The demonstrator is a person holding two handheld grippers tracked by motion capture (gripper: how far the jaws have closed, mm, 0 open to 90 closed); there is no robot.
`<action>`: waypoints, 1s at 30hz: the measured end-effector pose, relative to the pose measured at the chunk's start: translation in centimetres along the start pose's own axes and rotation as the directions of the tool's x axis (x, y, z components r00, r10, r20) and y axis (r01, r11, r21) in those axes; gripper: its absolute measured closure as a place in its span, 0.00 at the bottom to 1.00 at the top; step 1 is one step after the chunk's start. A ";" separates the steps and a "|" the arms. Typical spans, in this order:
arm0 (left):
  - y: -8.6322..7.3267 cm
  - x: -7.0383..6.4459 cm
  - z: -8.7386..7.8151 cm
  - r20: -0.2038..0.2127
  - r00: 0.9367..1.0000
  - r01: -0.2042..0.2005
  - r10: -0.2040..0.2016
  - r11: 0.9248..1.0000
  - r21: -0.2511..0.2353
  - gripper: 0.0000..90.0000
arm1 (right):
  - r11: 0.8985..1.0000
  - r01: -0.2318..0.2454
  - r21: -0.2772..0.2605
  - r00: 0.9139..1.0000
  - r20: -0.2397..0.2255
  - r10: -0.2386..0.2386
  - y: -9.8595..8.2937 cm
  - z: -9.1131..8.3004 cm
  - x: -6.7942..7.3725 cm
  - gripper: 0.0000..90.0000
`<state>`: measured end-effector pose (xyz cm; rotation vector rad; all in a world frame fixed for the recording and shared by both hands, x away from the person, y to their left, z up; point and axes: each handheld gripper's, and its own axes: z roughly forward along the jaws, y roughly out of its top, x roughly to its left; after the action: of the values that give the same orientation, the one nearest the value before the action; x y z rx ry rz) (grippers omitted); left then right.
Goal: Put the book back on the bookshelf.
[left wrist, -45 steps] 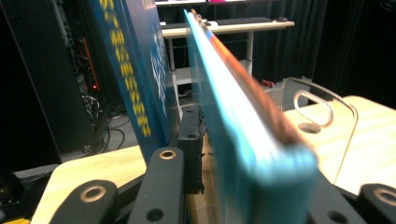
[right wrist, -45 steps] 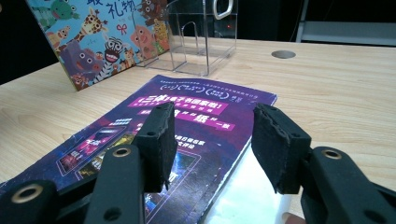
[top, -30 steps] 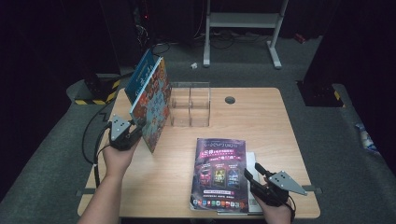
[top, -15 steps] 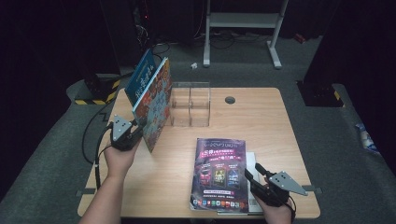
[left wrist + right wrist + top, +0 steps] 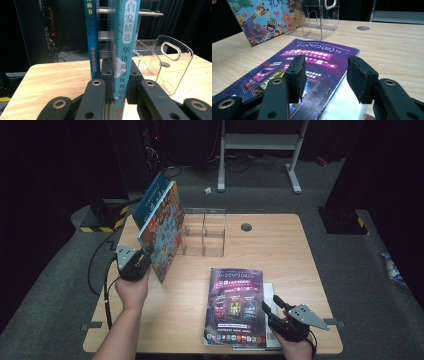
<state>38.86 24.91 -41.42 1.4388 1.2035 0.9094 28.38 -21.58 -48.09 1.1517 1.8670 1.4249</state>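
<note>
1. Colourful animal-cover picture book (image 5: 164, 232) is being held upright by its spine above the wooden bench (image 5: 280, 245), beside the clear acrylic rack (image 5: 205, 232), pinched by the left gripper (image 5: 145, 257).
2. Right gripper (image 5: 270, 306) is being held spread over the purple magazine (image 5: 235, 305).

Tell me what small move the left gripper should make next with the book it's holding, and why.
Probably ease the picture book right toward the clear rack: the left gripper clamps its spine upright, and the rack's slots beside it look empty.

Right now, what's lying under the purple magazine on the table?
A white book or sheet pokes out along the right edge of the purple magazine, near the right tool. The magazine covers the rest of it, so its cover can't be seen.
</note>
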 end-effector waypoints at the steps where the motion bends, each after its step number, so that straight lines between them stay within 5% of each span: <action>1: 0.0 -0.1 0.0 -0.002 1.000 -0.002 0.002 1.000 0.000 0.90 | 1.000 0.001 0.000 1.000 -0.001 -0.001 0.0 0.0 0.0 0.55; 12: 0.0 0.0 0.0 -0.022 0.999 0.035 -0.035 0.999 -0.004 0.90 | 1.000 -0.002 0.000 1.000 -0.001 0.002 0.0 0.1 0.0 0.55; 22: 0.3 -0.7 0.3 -0.012 1.000 -0.020 0.020 1.000 -0.001 0.90 | 1.000 -0.001 0.004 1.000 -0.004 0.001 0.0 0.2 0.1 0.55; 30: 0.3 -0.3 0.3 -0.019 1.000 0.010 -0.011 1.000 -0.004 0.90 | 1.000 -0.001 0.005 1.000 -0.003 0.001 -0.1 0.2 0.1 0.55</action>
<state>39.15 24.60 -41.15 1.4221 1.2215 0.9198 28.49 -21.43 -48.21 1.1543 1.8736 1.4241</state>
